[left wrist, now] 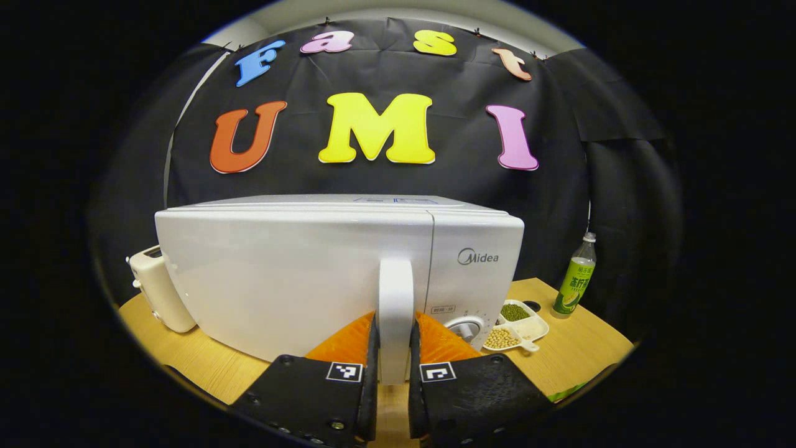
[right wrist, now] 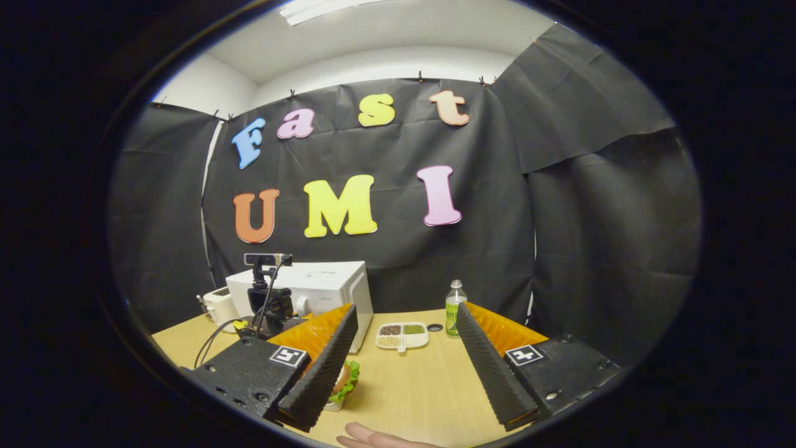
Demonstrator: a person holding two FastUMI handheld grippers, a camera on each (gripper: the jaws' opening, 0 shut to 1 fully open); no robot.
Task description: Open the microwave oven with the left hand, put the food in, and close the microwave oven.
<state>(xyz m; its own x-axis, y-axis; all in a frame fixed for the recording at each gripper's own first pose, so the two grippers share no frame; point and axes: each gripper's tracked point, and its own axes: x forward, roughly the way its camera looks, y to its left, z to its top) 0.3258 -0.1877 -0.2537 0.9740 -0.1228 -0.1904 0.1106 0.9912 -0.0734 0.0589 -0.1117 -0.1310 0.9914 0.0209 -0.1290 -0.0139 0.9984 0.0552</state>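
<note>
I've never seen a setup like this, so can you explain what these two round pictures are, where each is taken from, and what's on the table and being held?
No robot here: a person holds a two-finger gripper in each hand, and a fisheye camera rides on each one.

In the left gripper view, the left gripper has its jaws closed on the white microwave oven's upright door handle; the door looks closed.

In the right gripper view, the right gripper is open and holds nothing.

On the wooden table lie a burger, a divided dish of beans, a green-labelled bottle and a cream toaster beside the oven. The burger is presumably the food to go in.
</note>
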